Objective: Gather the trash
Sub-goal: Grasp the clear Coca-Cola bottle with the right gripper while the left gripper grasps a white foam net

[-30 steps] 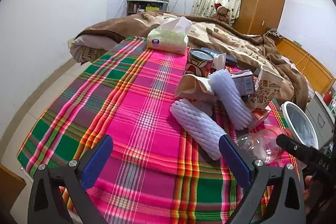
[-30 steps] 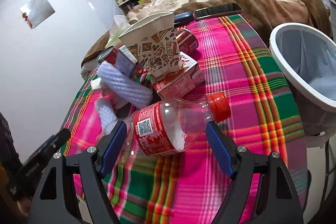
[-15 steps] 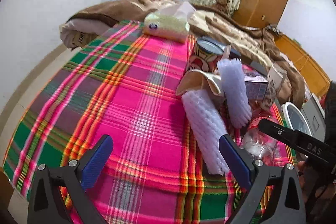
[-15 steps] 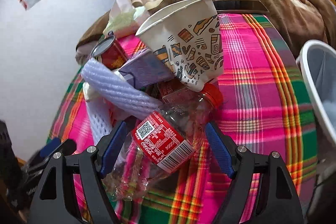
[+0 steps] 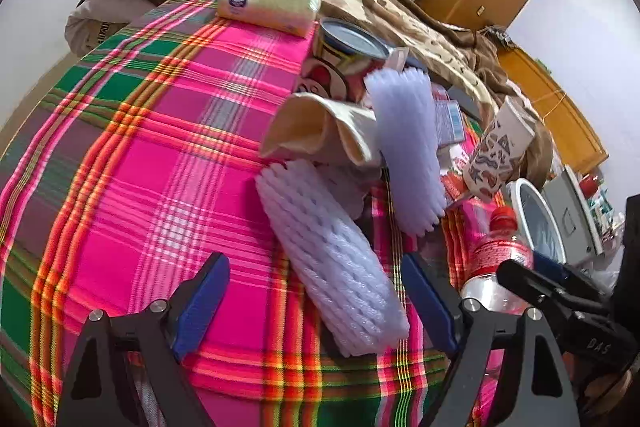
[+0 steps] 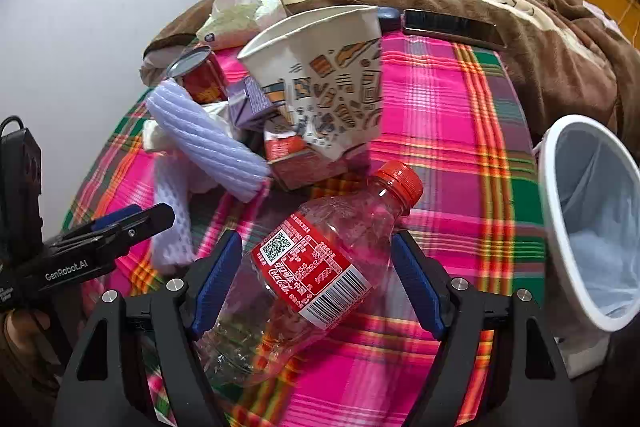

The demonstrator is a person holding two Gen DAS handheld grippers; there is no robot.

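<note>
1. Plastic first: the bottle (image 6: 316,267) lies on its side on the plaid bed cover (image 5: 160,155), between the fingers of the right gripper (image 6: 316,283). Both blue pads look just clear of it, so I read them as released around it, not yet clenched.
2. White foam sleeve (image 5: 332,259) lies between the fingers of the left gripper (image 5: 316,303), whose jaws are closing. The right pad is just beside the sleeve, the left pad well apart from it, so nothing is grasped yet.
3. Beyond these, the pile is untouched: a second foam sleeve (image 5: 408,151), a paper cup (image 6: 332,79), a red carton (image 6: 304,159), a purple carton (image 6: 252,103) and a tin can (image 5: 344,63).
4. Off the bed's edge stands the bin (image 6: 588,223). What shows of its liner holds no trash.
5. My judgement: collecting has barely begun. Two grasps are being set up, and every piece has yet to reach the bin.
6. Farthest off, a tissue pack (image 5: 268,3) and a phone (image 6: 452,27) by the blanket are probably not trash.
</note>
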